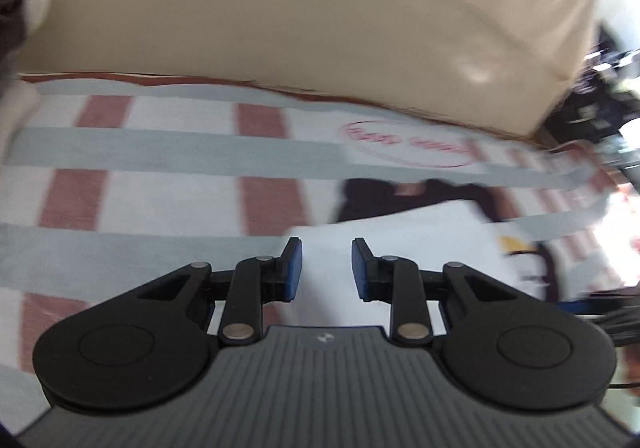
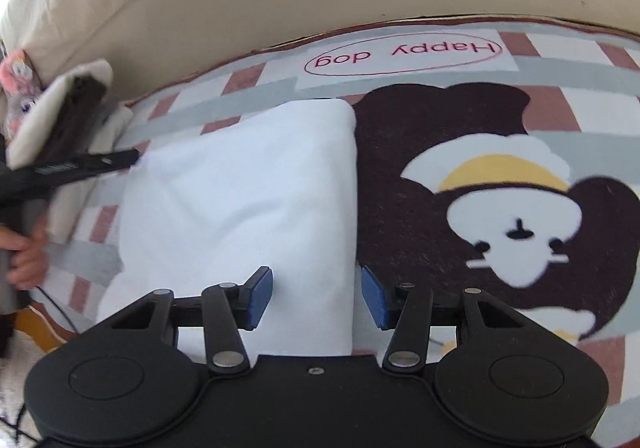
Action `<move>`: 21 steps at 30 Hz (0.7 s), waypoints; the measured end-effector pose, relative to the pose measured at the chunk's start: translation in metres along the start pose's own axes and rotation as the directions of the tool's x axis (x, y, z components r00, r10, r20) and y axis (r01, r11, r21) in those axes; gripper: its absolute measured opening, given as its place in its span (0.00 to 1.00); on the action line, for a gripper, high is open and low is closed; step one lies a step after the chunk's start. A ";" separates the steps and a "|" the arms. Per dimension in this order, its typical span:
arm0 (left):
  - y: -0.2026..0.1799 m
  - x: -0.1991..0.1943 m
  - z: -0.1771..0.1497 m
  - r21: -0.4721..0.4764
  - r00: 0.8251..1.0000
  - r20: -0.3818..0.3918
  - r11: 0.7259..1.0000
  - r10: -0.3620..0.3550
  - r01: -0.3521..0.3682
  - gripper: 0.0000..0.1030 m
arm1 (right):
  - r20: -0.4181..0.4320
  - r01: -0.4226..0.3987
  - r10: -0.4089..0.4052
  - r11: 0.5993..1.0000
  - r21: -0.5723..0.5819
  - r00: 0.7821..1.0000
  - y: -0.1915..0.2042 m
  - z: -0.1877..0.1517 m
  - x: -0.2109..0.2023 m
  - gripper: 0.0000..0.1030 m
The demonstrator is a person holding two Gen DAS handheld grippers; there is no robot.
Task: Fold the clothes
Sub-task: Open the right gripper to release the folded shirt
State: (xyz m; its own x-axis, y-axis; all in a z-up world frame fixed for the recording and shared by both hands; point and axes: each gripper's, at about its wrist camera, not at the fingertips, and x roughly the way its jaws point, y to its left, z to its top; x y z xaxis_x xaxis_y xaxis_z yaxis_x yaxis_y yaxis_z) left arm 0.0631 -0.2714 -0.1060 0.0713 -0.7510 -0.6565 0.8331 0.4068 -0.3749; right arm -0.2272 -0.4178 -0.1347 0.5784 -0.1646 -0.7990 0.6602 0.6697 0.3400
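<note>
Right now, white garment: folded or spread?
Folded: the white garment lies as a compact rectangle with a doubled right edge on the blanket.

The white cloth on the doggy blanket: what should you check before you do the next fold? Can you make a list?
1. White cloth lies flat on the blanket: ok.
2. Its right edge is a straight fold line: ok.
3. Right tongs hold nothing, jaws apart over the cloth's near right edge: ok.
4. Left tongs hold nothing: ok in the left wrist view, a gap shows between the pads.
5. Left tongs sit at the cloth's left edge: ok, they reach it in the right wrist view.
6. Near edge of the cloth lies smooth: cannot tell, the tongs hide it.
</note>
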 end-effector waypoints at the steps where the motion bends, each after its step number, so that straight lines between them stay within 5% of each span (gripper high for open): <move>1: -0.005 -0.002 0.000 0.010 1.000 -0.003 1.000 -0.021 0.021 0.26 | 0.000 0.002 -0.002 1.000 -0.028 1.000 0.007 0.001 0.002 0.53; 6: -0.031 0.000 -0.010 0.228 0.995 -0.099 0.972 -0.027 0.049 0.26 | 0.014 0.030 -0.028 0.967 -0.251 1.000 0.043 0.002 0.005 0.54; 14: -0.018 0.058 -0.025 0.207 0.977 -0.190 0.977 0.093 -0.053 0.19 | -0.039 -0.115 0.108 0.917 -0.382 0.993 0.082 -0.004 0.023 0.54; 21: -0.010 0.053 -0.021 0.145 0.981 -0.174 0.988 0.084 -0.058 0.19 | -0.105 -0.231 0.206 0.852 -0.469 0.973 0.143 -0.006 0.057 0.53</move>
State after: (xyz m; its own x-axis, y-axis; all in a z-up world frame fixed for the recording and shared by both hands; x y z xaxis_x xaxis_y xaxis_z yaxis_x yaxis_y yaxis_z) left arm 0.0471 -0.3046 -0.1506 0.0443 -0.6123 -0.7894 0.8984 0.3700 -0.2366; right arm -0.1029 -0.3269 -0.1343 0.6486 0.0538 -0.7592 0.2040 0.9487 0.2416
